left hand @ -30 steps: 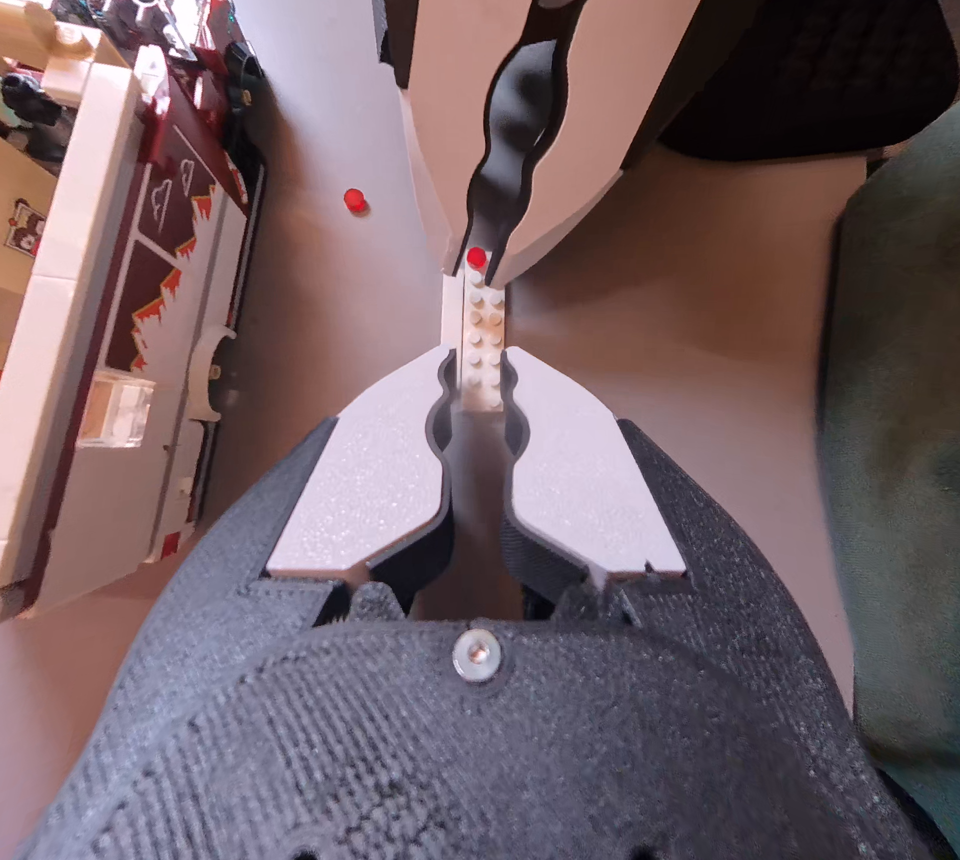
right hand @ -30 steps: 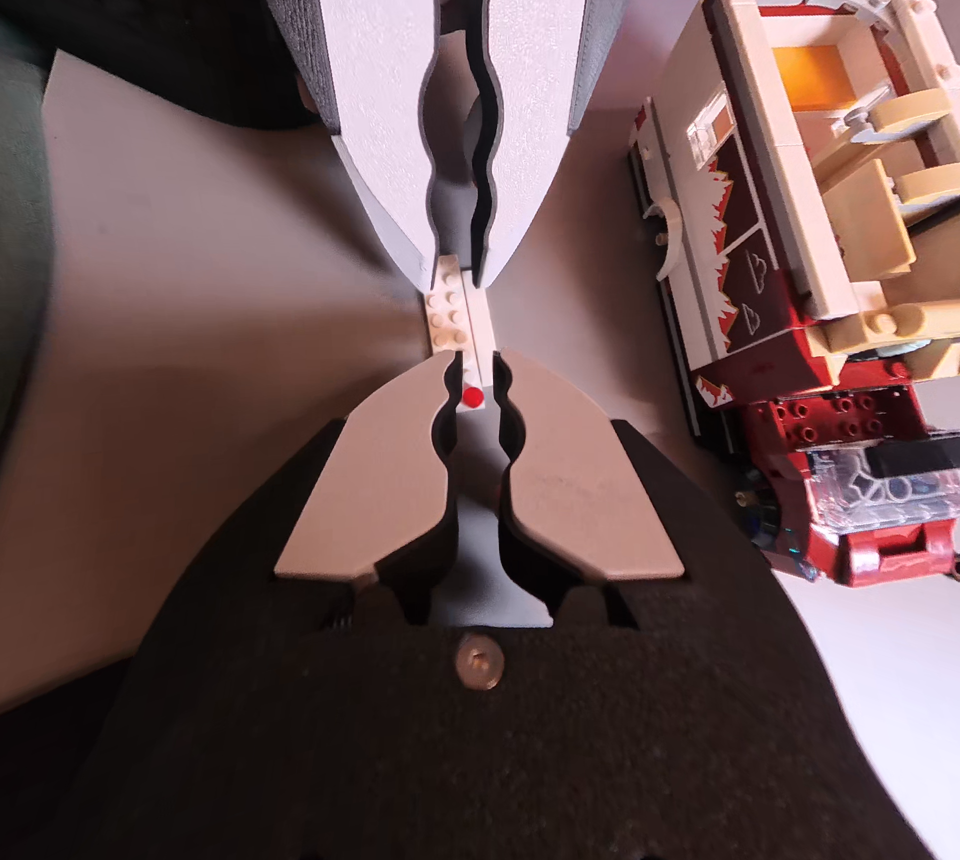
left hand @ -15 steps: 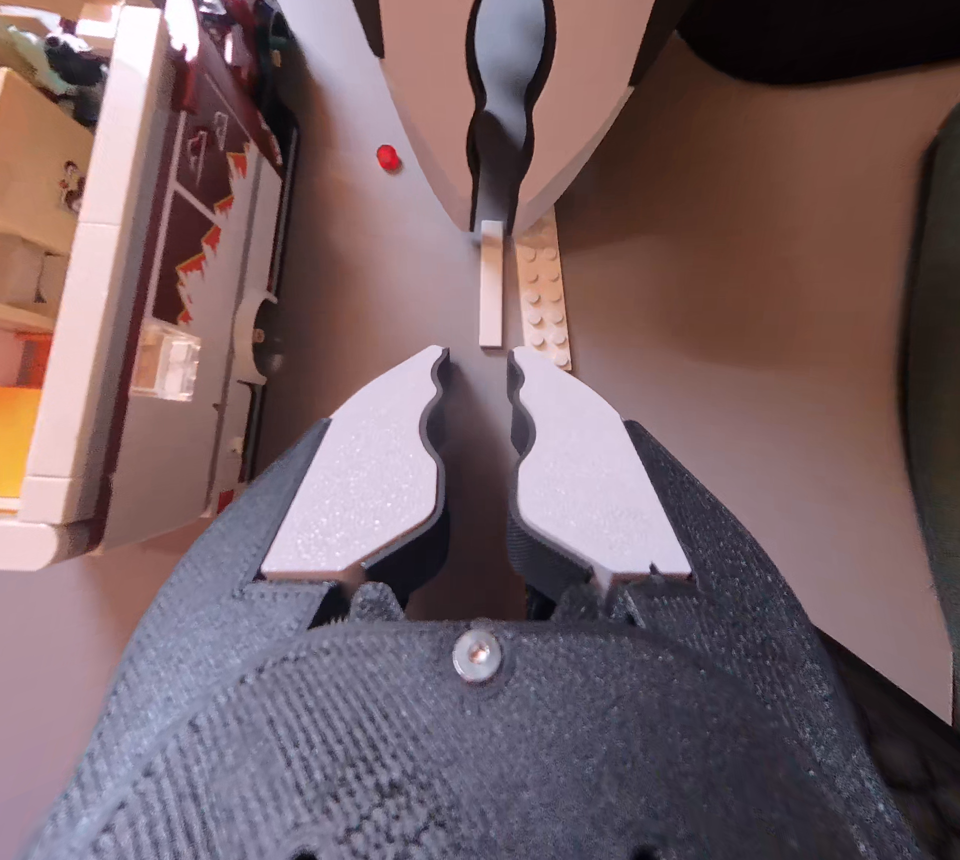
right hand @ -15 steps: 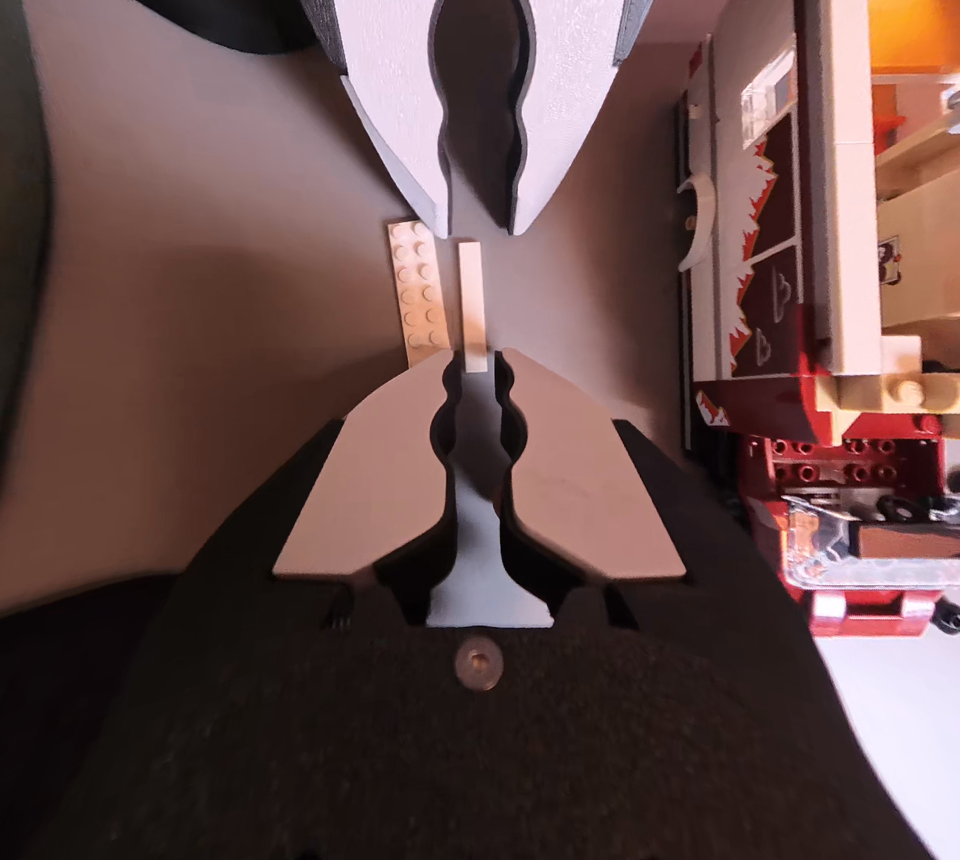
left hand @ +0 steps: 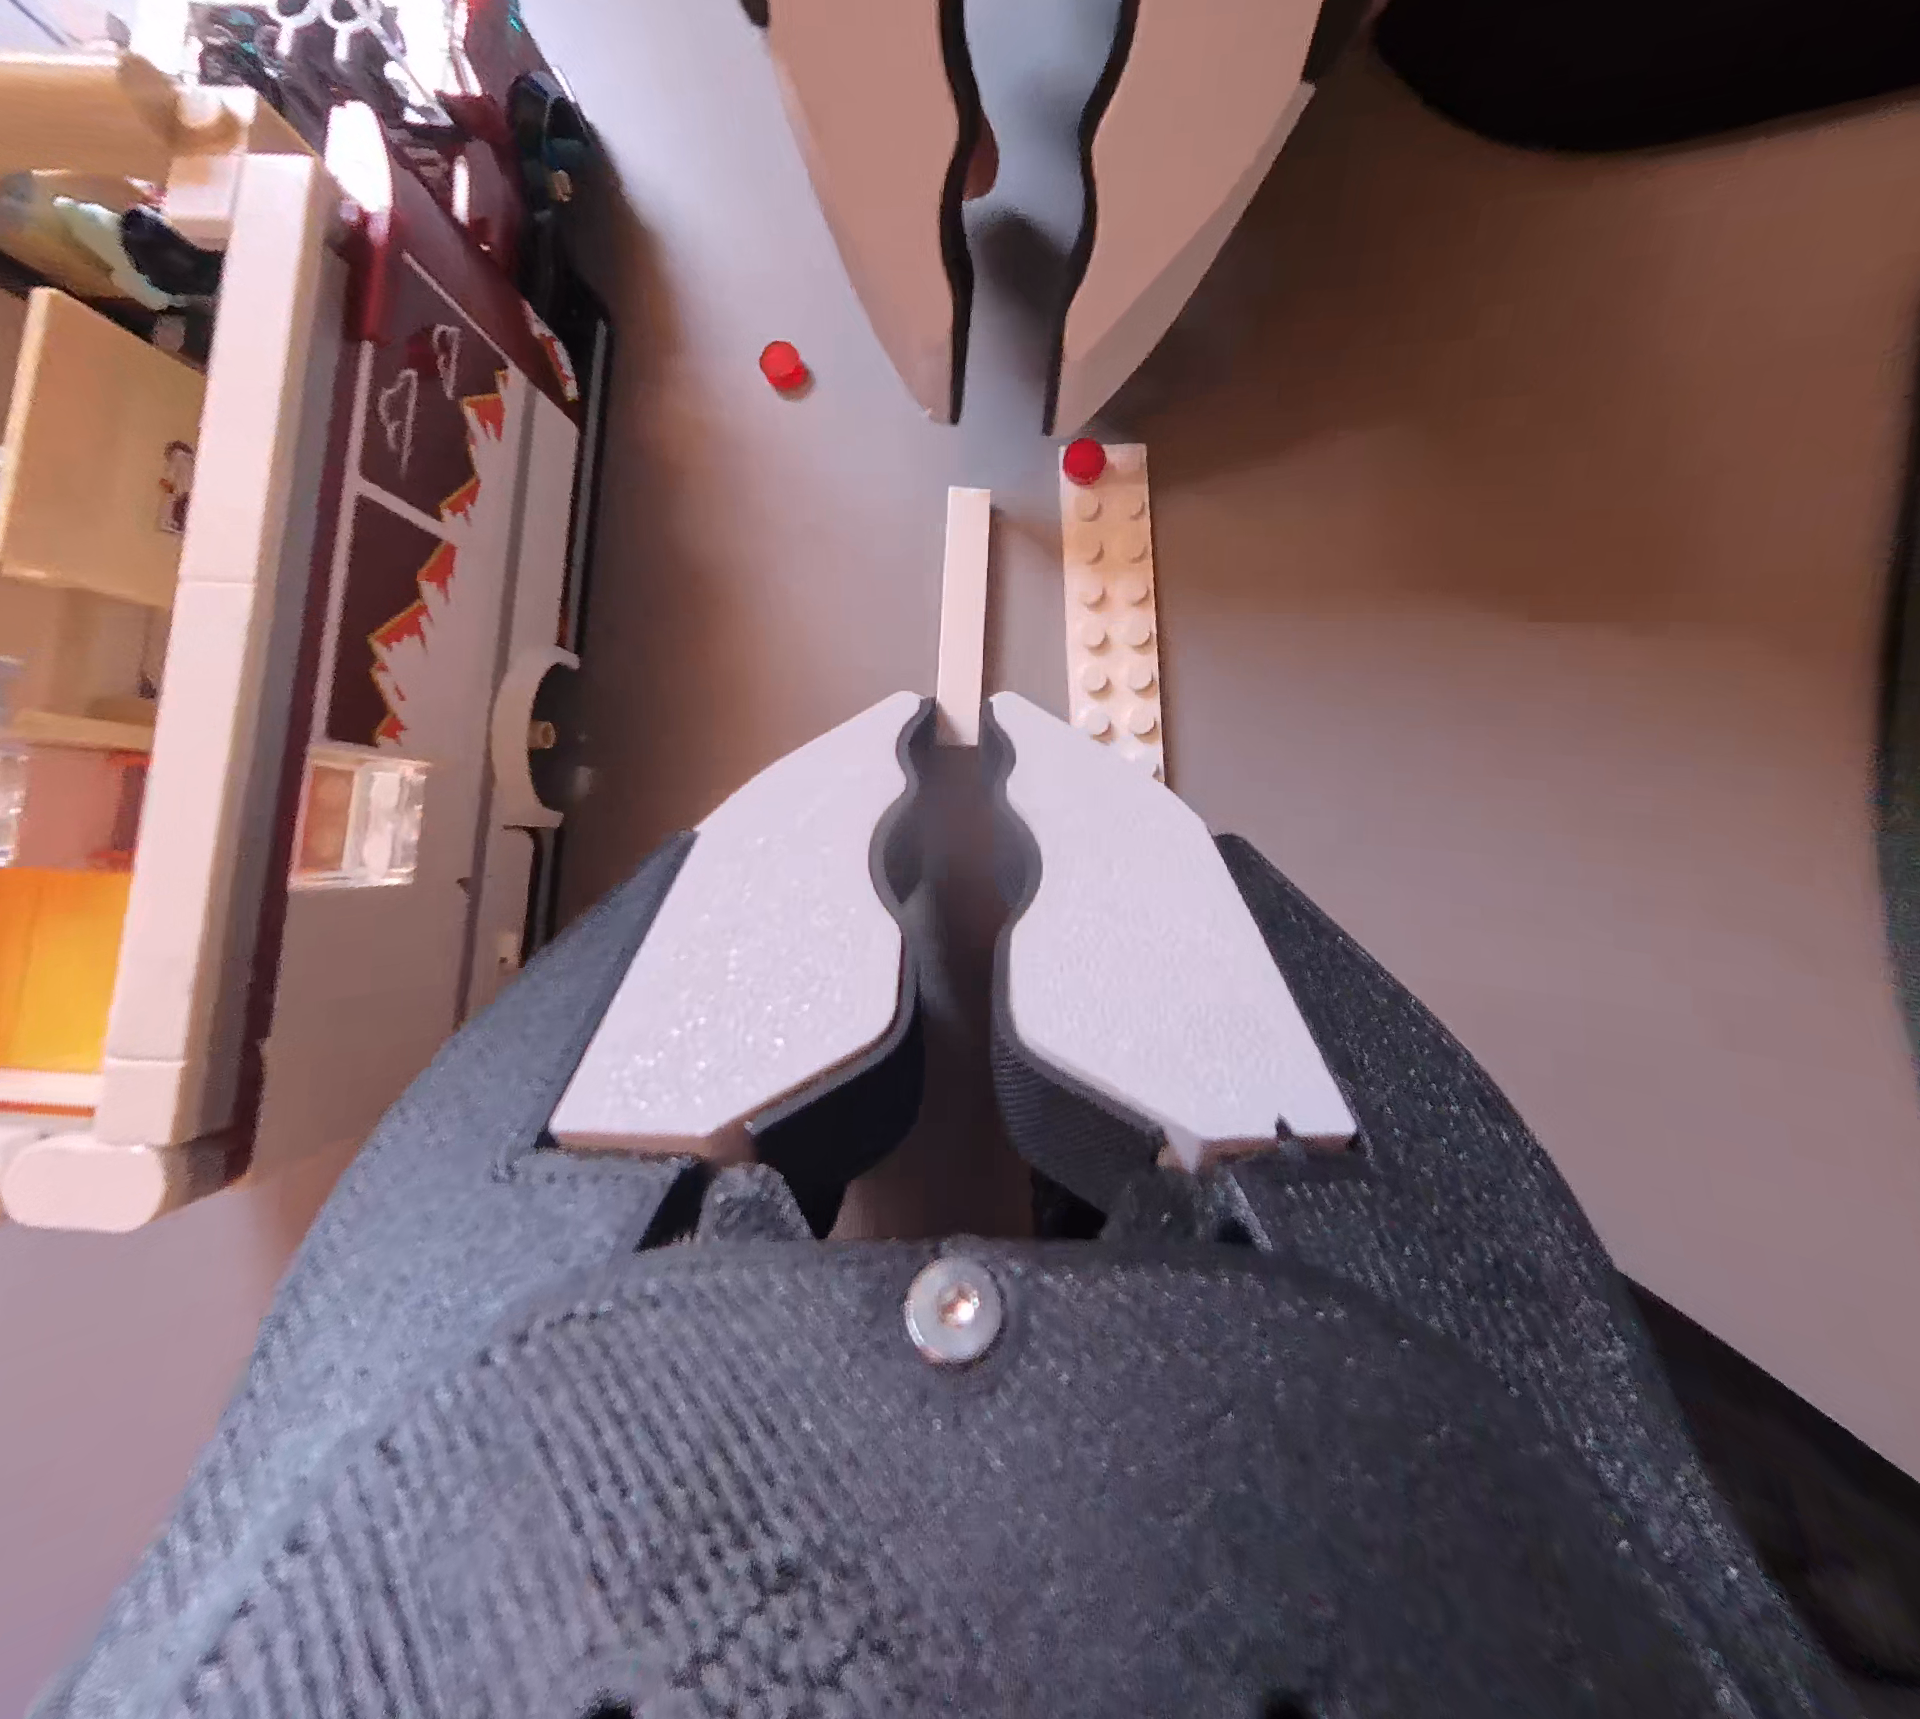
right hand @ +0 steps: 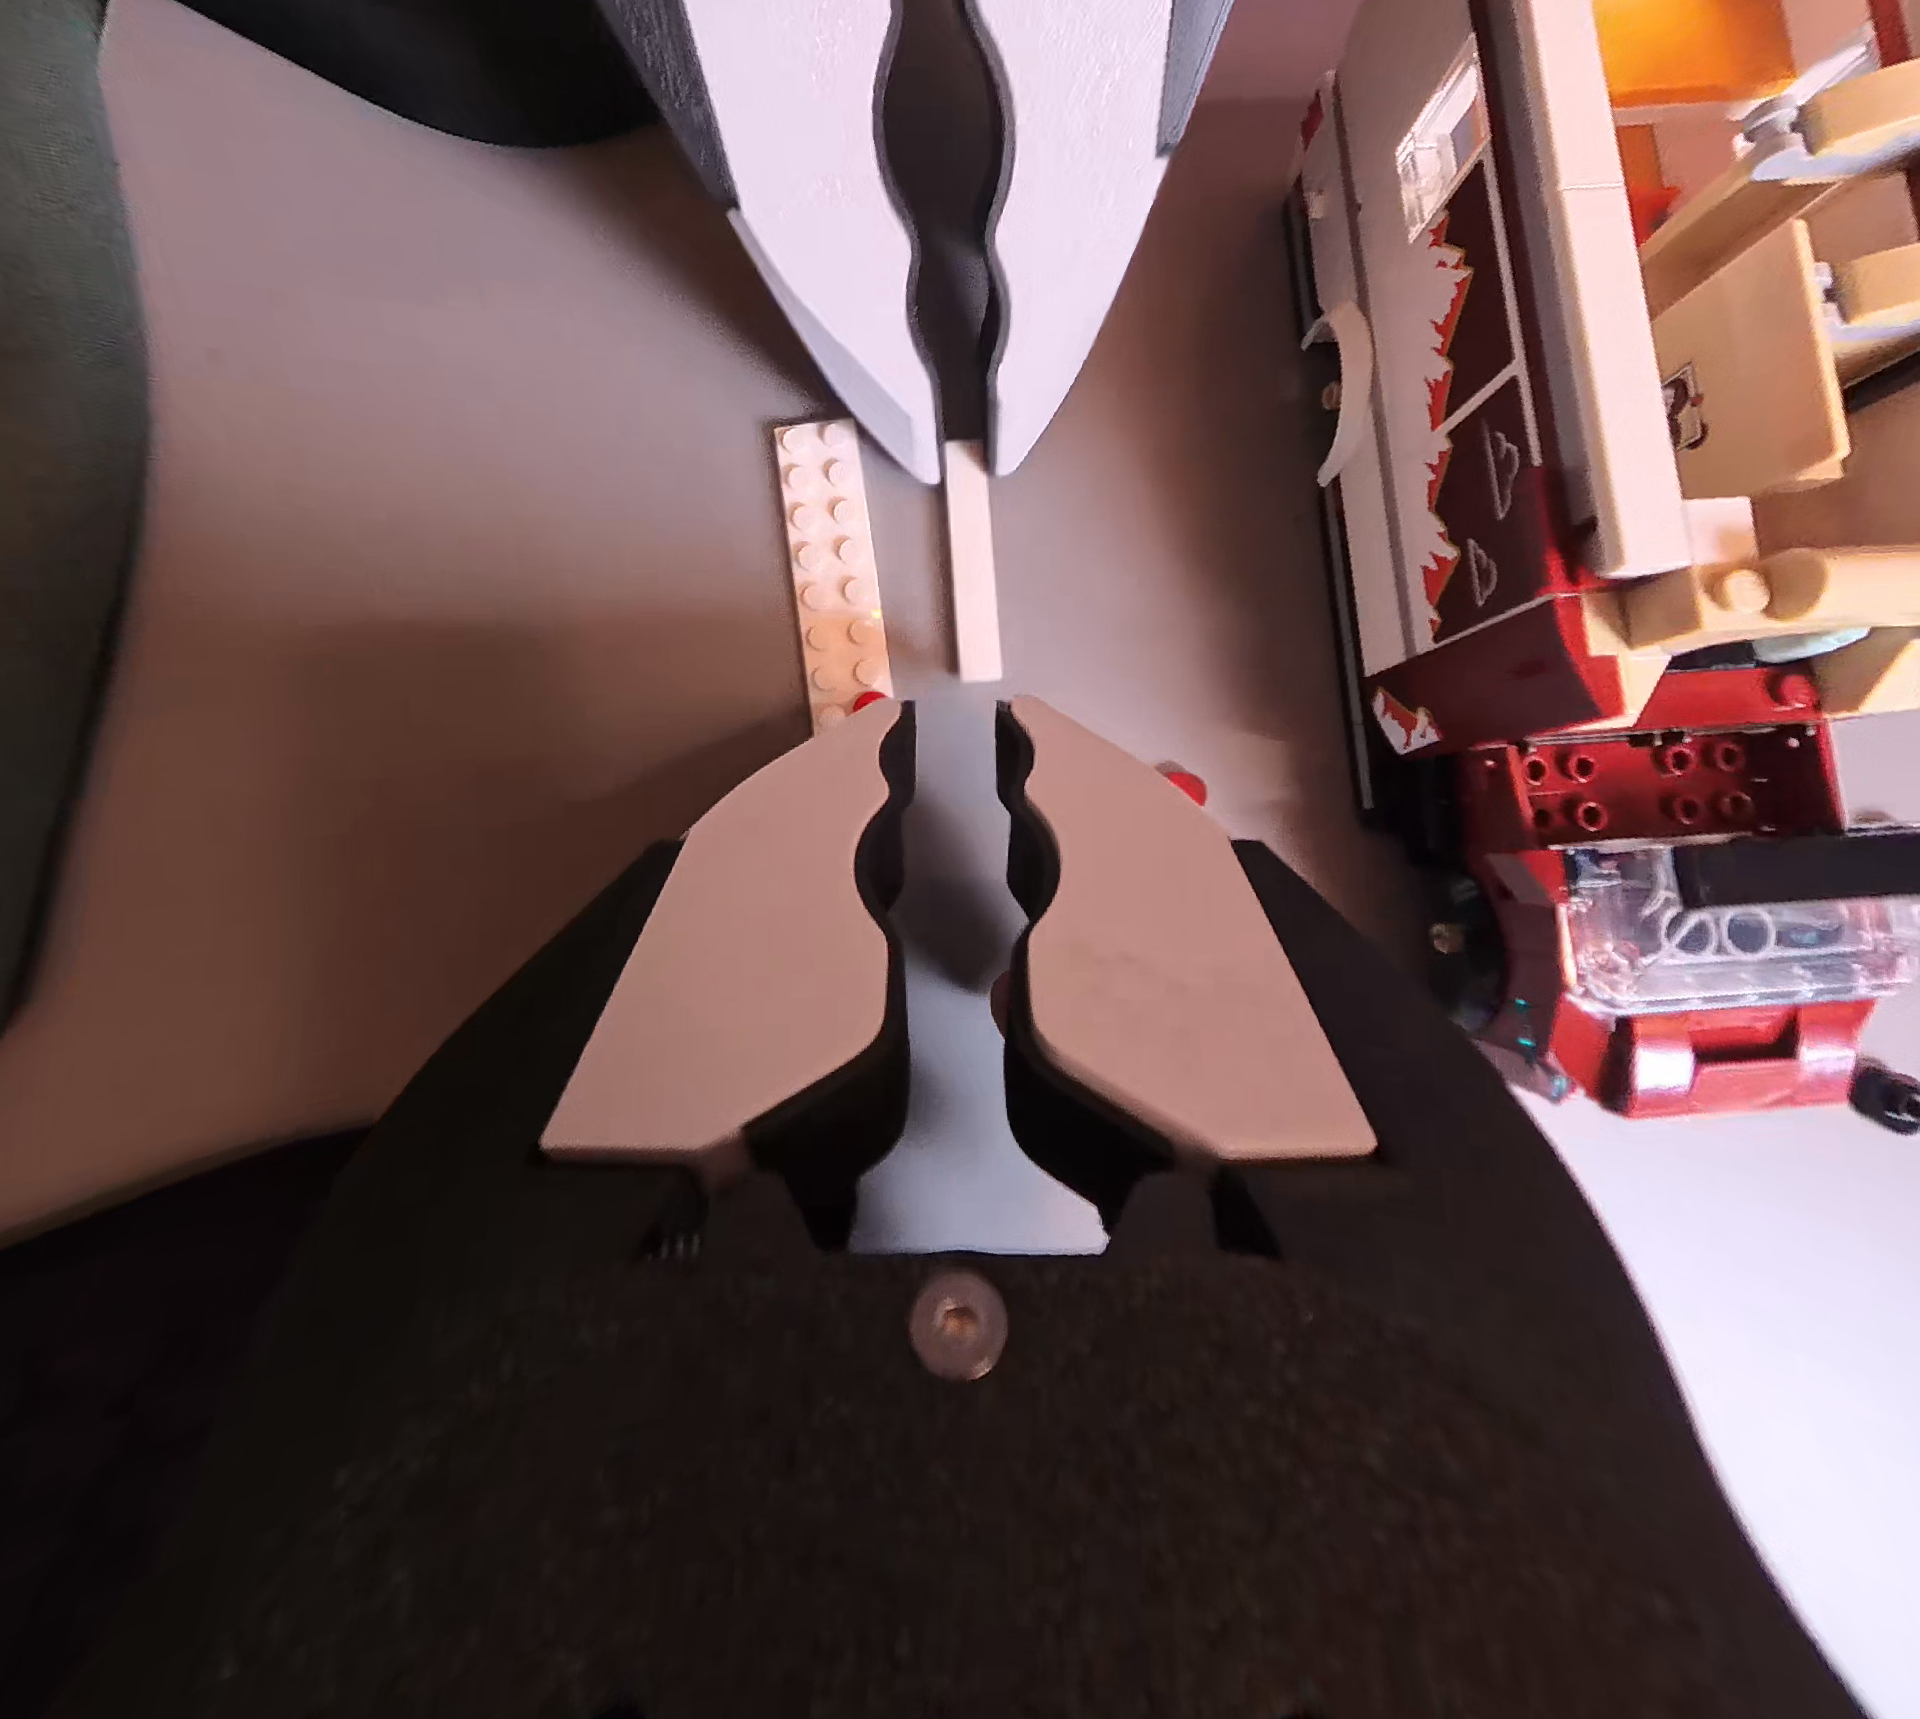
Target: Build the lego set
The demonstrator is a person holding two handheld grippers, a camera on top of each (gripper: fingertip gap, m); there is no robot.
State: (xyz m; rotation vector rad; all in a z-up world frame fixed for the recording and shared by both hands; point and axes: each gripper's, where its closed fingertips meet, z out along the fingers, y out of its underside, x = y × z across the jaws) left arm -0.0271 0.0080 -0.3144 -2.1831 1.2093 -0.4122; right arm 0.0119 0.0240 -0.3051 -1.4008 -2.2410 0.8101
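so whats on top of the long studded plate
A small red round stud sits on one end of the cream studded plate; its other studs are bare. The left gripper's finger covers the near corner.

Hobby tabletop (left hand: 1455, 734) (toy-brick camper van (right hand: 1558, 422), loose pieces).

Warm, uneven light casts broad soft shadows across the surface (left hand: 1455, 734); wide-angle distortion and slight blur mark the frame edges.
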